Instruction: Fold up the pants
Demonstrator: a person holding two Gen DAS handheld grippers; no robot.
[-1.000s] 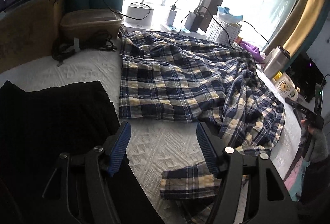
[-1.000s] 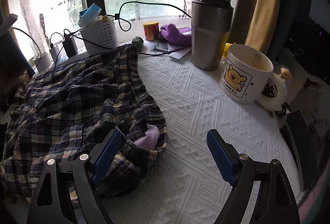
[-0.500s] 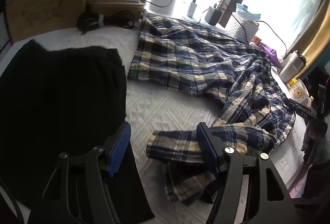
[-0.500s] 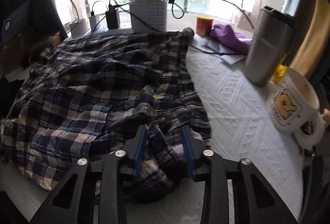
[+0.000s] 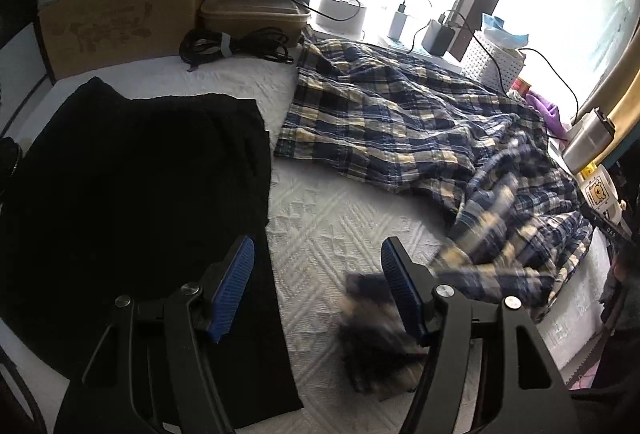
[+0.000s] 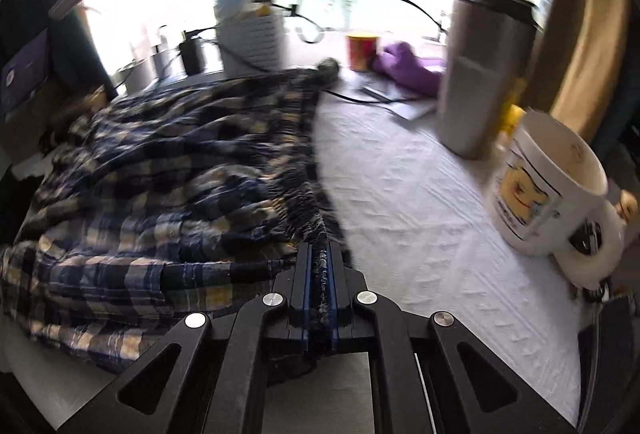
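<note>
Since half a second ago the right gripper (image 6: 319, 266) has clamped fully onto the plaid pants (image 6: 168, 186) waistband. Left view: left gripper (image 5: 316, 274) hangs wide open over the white bedspread (image 5: 344, 218), pants (image 5: 400, 126) bunched right, black garment (image 5: 132, 186) left.

Your right gripper (image 6: 319, 266) pinches the plaid pants (image 6: 180, 178) waistband; mug (image 6: 544, 182) at two o'clock, tumbler (image 6: 480, 74) beyond.
</note>
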